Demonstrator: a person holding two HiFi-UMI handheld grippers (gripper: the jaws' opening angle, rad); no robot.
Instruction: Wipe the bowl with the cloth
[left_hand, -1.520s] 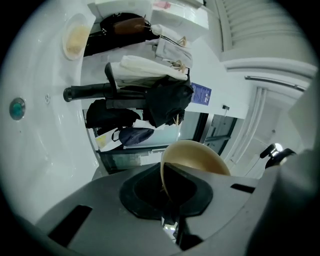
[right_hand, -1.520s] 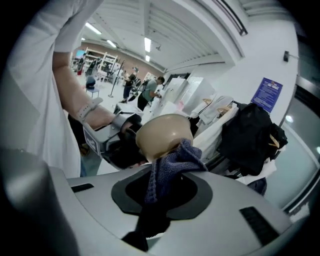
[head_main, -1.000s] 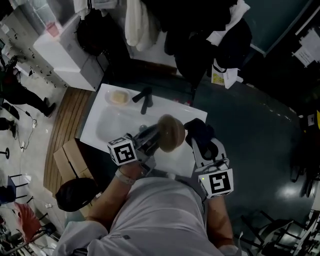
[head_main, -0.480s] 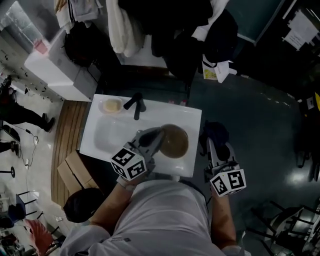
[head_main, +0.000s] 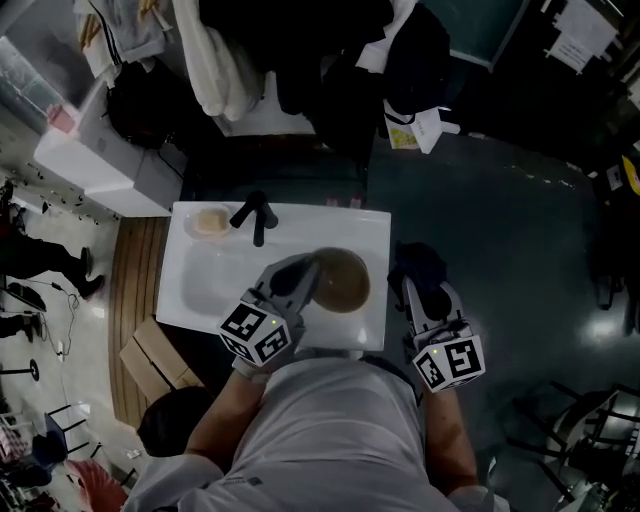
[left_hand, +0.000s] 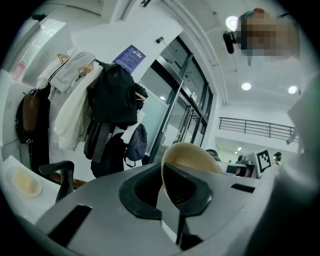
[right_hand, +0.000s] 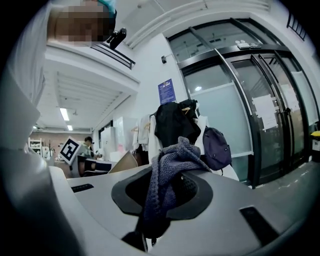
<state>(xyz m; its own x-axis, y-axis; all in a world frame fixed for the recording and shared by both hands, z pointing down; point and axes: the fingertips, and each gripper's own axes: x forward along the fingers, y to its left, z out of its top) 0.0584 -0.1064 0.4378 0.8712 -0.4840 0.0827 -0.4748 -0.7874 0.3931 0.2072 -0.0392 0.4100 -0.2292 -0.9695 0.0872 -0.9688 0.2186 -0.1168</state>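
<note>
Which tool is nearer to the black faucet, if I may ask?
Left. The left tool holds the bowl over the sink near the faucet; the right tool is past the sink's right edge.

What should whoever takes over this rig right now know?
Left gripper: shut on the rim of the tan round bowl, held above the right end of the white sink counter.
Right gripper: shut on the dark blue knitted cloth, to the bowl's right, not touching it.
Done: both things in hand.
Left: bring cloth to bowl and wipe.
</note>
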